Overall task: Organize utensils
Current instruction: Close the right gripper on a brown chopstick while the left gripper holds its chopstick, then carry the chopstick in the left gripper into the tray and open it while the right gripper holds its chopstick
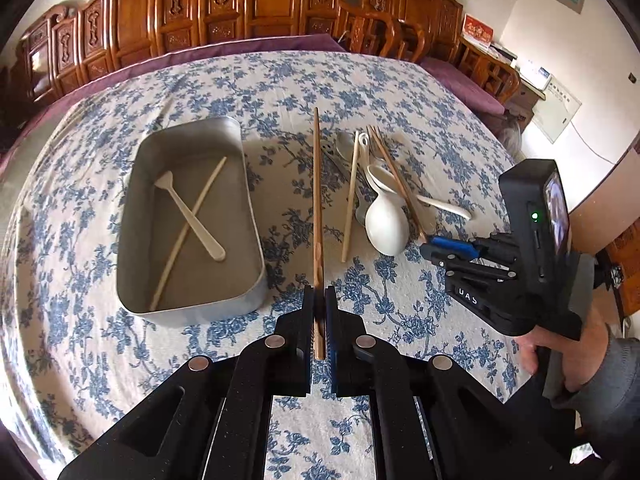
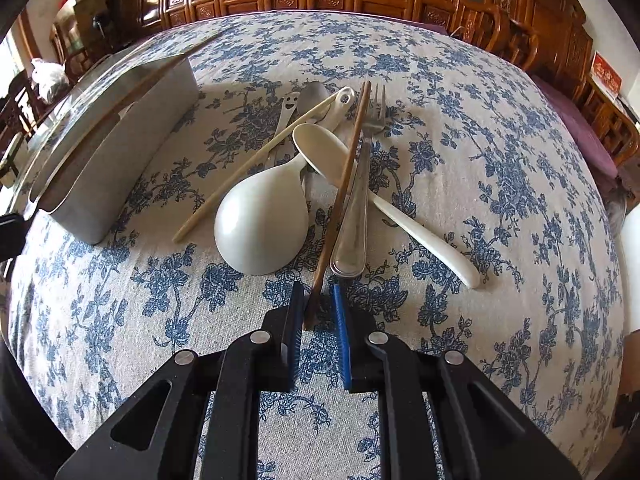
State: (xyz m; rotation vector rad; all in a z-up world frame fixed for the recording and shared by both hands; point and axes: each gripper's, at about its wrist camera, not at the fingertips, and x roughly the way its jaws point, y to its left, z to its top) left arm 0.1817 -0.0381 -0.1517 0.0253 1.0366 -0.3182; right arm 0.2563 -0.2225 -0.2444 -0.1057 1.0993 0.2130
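My left gripper (image 1: pixel 319 290) is shut on the near end of a brown wooden chopstick (image 1: pixel 317 200), which points away over the cloth, just right of the metal tray (image 1: pixel 200 311). A cream spatula (image 1: pixel 192 216) and a cream chopstick (image 1: pixel 180 240) lie crossed in the tray. My right gripper (image 2: pixel 318 290) straddles the near end of a second brown chopstick (image 2: pixel 344 184) in the utensil pile. Its jaws are narrow, with a small gap still showing beside the stick. The pile also holds a white rice paddle (image 2: pixel 260 224), fork (image 2: pixel 360 200), white spoon (image 2: pixel 400 216) and cream chopstick (image 2: pixel 256 164).
A blue-flowered cloth (image 1: pixel 360 80) covers the round table. Carved wooden chairs and cabinets (image 1: pixel 260 4) ring its far side. In the left wrist view the right gripper (image 1: pixel 430 249) reaches in from the right, held by a person's hand (image 1: pixel 560 360). A metal spoon (image 2: pixel 314 92) lies under the pile.
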